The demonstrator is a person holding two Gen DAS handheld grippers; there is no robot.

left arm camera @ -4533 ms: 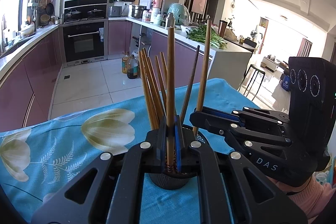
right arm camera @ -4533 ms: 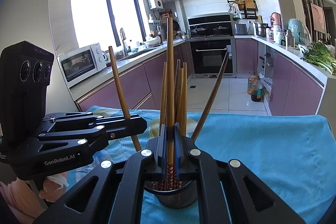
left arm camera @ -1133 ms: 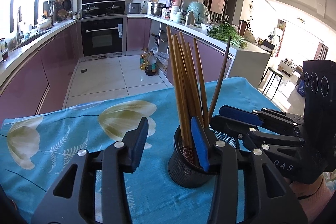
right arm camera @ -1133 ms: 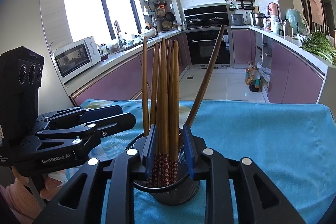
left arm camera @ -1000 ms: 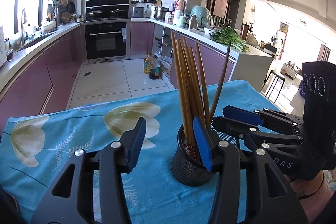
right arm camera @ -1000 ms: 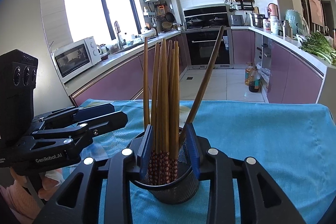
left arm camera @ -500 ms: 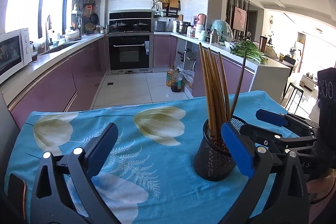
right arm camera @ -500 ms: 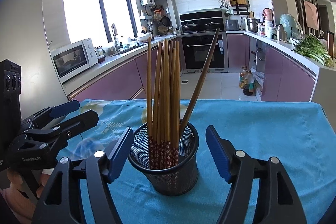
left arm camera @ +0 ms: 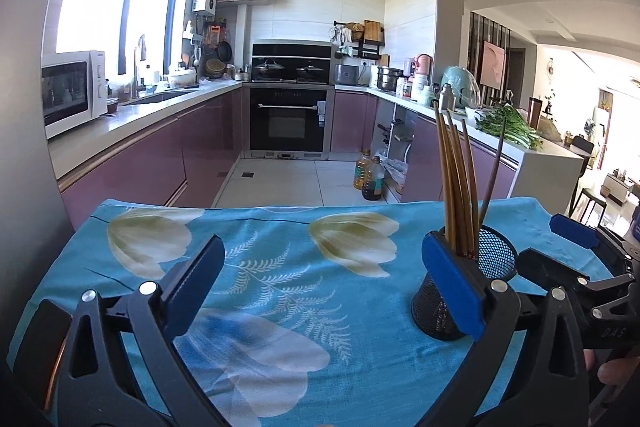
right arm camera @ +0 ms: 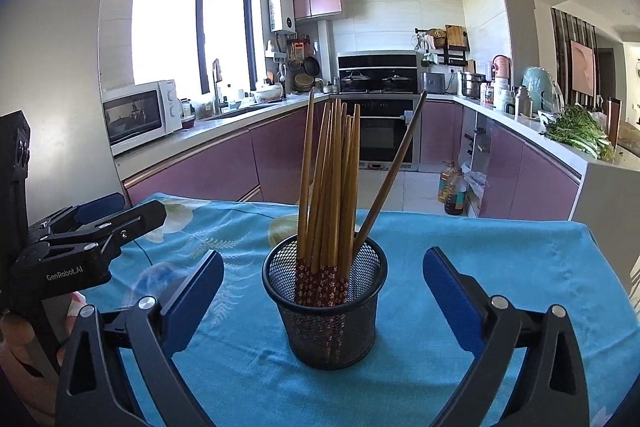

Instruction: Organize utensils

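Black wire-mesh cylindrical holder [right arm camera: 325, 311] stands upright on the blue floral tablecloth [right arm camera: 500, 251], wooden chopsticks [right arm camera: 328, 187] bunched inside, one dark stick leaning right. Right gripper [right arm camera: 323, 291] spread wide, empty, pads either side of holder, not touching. Left gripper [left arm camera: 320, 287] equally wide, empty; its right pad overlaps the holder in view. Microwave [right arm camera: 138, 115] on the far counter.

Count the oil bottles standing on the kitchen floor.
2: a yellow-filled bottle and a darker bottle right beside it, by the right-hand cabinets. More may be hidden behind them.
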